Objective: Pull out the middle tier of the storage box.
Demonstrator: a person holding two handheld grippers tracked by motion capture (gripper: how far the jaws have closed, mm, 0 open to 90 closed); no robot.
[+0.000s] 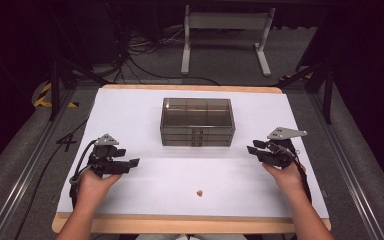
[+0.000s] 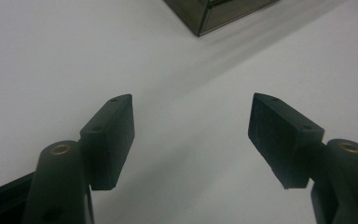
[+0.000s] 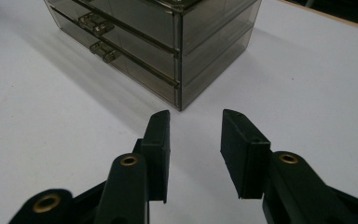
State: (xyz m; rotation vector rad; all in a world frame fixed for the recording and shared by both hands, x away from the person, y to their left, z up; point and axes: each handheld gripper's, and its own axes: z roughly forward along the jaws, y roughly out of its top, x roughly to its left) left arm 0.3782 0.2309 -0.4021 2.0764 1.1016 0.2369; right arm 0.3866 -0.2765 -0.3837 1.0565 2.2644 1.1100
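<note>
1. Smoky translucent plastic forms the drawer box (image 1: 197,122), which stands on the white bench (image 1: 145,185) ahead of and between the two hand-held grippers, with small handles on its near face
2. The left hand-held gripper (image 2: 191,128) hangs over bare bench with its jaws spread wide and nothing between them; a corner of the drawer box lies well ahead of it, off to its right
3. The right hand-held gripper (image 3: 195,140) has its jaws parted by a narrower gap, also empty, and points at the near right corner of the drawer box, which is close ahead but apart from the tips
4. In the high view the left hand-held gripper (image 1: 132,162) and the right hand-held gripper (image 1: 252,149) sit to either side of the drawer box, each held in a hand
5. A tiny brownish object (image 1: 199,191), too small to identify, perhaps a crumb or a bead, lies on the bench between the two hand-held grippers and nearer the person than either
</note>
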